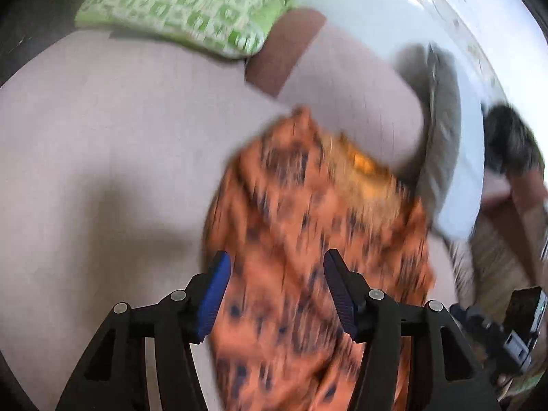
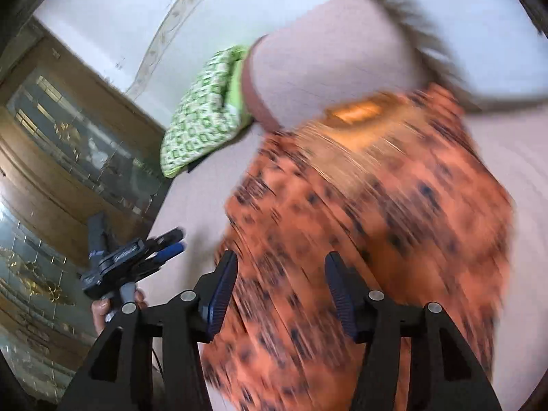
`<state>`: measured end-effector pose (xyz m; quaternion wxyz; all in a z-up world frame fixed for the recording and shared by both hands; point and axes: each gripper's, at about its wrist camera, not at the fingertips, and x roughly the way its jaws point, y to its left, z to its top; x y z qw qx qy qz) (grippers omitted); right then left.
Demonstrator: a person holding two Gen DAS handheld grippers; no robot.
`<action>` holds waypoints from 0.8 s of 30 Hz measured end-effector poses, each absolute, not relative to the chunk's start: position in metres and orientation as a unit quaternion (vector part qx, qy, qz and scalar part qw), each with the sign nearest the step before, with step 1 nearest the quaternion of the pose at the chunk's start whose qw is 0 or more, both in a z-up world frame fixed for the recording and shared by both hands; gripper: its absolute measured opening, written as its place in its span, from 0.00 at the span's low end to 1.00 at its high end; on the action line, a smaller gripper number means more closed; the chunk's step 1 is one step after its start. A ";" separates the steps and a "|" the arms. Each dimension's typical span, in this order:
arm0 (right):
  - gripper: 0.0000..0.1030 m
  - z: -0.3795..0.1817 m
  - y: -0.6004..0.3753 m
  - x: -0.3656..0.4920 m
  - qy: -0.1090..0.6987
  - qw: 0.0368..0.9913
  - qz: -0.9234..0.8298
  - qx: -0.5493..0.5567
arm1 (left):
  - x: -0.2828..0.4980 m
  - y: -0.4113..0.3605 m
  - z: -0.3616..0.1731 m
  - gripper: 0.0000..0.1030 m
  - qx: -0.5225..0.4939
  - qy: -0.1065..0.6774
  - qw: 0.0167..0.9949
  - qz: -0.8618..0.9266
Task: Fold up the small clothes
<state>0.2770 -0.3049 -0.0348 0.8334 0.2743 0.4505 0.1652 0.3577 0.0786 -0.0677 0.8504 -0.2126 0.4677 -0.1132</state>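
Note:
An orange garment with dark spots (image 1: 308, 239) lies on a pale pink bed sheet (image 1: 102, 154), blurred by motion. It also shows in the right wrist view (image 2: 376, 205). My left gripper (image 1: 277, 287) is open, its jaws apart above the near end of the garment. My right gripper (image 2: 281, 291) is open too, over the garment's near left part. The left gripper (image 2: 164, 243) also shows at the left of the right wrist view, held in a hand. The right gripper's body (image 1: 513, 335) shows at the lower right of the left wrist view.
A green and white patterned pillow (image 1: 191, 3) lies at the far end of the bed, also in the right wrist view (image 2: 202, 116). A white wall (image 1: 394, 17) runs beside the bed. A wooden cabinet with glass doors (image 2: 51, 154) stands at the left.

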 end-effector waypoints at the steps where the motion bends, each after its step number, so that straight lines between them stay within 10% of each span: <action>1: 0.54 -0.044 -0.318 0.248 0.451 0.833 0.150 0.285 | 0.338 0.075 -0.074 0.55 -0.205 0.480 0.846 -0.106; 13: 0.54 -0.087 -0.373 0.138 0.463 0.822 0.022 0.330 | 0.279 -0.041 -0.097 0.55 0.046 0.516 0.854 -0.049; 16: 0.54 -0.095 -0.378 0.134 0.485 0.820 -0.018 0.304 | 0.281 -0.037 -0.106 0.46 0.025 0.515 0.855 -0.055; 18: 0.53 -0.103 -0.379 0.134 0.502 0.812 -0.023 0.297 | 0.276 -0.036 -0.104 0.07 0.025 0.511 0.856 -0.071; 24: 0.41 -0.089 -0.385 0.118 0.468 0.835 -0.061 0.282 | 0.248 0.057 -0.070 0.06 -0.166 0.466 0.866 -0.070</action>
